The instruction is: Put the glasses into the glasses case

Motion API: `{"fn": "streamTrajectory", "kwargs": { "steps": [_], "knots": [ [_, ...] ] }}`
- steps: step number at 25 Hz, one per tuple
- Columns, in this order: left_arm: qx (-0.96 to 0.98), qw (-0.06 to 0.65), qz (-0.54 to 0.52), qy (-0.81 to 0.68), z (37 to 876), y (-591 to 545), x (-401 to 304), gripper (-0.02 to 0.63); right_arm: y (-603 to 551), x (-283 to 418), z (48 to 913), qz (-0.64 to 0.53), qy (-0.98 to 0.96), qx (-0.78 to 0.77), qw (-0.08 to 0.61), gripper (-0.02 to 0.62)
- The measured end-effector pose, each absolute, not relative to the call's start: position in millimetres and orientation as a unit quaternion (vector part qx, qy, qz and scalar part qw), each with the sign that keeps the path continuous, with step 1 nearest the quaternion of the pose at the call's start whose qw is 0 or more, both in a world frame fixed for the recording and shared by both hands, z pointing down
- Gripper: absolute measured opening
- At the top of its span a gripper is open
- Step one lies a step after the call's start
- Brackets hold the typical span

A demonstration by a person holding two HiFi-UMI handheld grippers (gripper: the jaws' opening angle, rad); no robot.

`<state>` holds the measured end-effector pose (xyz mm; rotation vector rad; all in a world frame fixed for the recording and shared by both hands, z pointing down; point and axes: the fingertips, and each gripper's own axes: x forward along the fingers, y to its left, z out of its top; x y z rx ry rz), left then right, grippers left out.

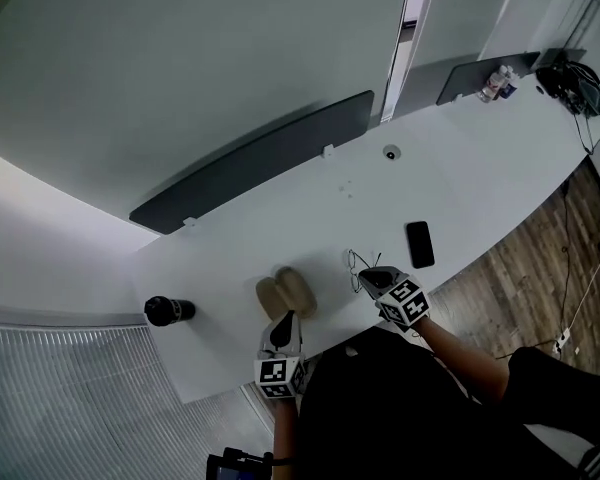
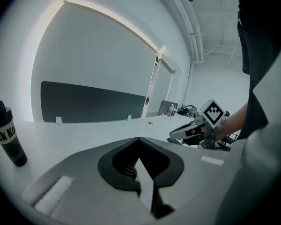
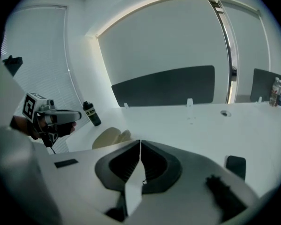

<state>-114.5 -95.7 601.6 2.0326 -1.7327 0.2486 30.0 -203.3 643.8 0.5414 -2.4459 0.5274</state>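
Head view, looking down on a long white tabletop (image 1: 460,168) with a person at its near edge, a gripper in each hand. A beige glasses case (image 1: 286,293) lies near that edge and appears open, its two halves side by side. The thin wire-framed glasses (image 1: 358,261) lie on the tabletop outside the case, to its right, just beside the tip of the right gripper (image 1: 368,278) (whether they touch cannot be made out). The left gripper (image 1: 286,320) points at the near side of the case. On both grippers the jaws are pressed together, with nothing between them. A black phone (image 1: 419,244) lies right of the glasses, and a black bottle (image 1: 168,311) stands well left of the case
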Motion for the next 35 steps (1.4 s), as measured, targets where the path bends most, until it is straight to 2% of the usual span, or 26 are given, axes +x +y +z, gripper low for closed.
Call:
{"fn": "streamTrajectory", "kwargs": {
  "steps": [4, 8, 13, 18, 23, 28, 35],
  "knots": [
    [0.734, 0.228, 0.085, -0.634, 604.4, -106.3, -116.1, 0.008, -213.1, 43.4, 686.4, 0.247, -0.883, 0.217, 0.336, 0.023],
    [0.727, 0.226, 0.100, -0.641, 602.5, -112.5, -120.9, 0.008, -231.4, 64.3, 722.0, 0.287, -0.834, 0.276, 0.383, 0.199],
    [0.717, 0.225, 0.107, -0.651, 612.8, -109.1, -132.1, 0.008, -244.8, 84.2, 753.7, 0.356, -0.773, 0.343, 0.398, 0.341],
    [0.701, 0.224, 0.102, -0.670, 600.0, -115.6, -144.8, 0.008, -240.3, 62.0, 774.6, 0.441, -0.747, 0.315, 0.384, 0.487],
    [0.701, 0.228, 0.105, -0.668, 606.6, -116.7, -146.9, 0.008, -234.1, 43.7, 801.7, 0.456, -0.718, 0.311, 0.424, 0.497],
    [0.701, 0.226, 0.103, -0.669, 605.9, -118.4, -147.6, 0.008, -245.4, 39.1, 812.9, 0.380, -0.715, 0.352, 0.469, 0.495],
    [0.688, 0.228, 0.089, -0.683, 611.0, -110.1, -160.8, 0.008, -252.3, 53.0, 805.2, 0.340, -0.715, 0.361, 0.492, 0.495]
  ]
}}
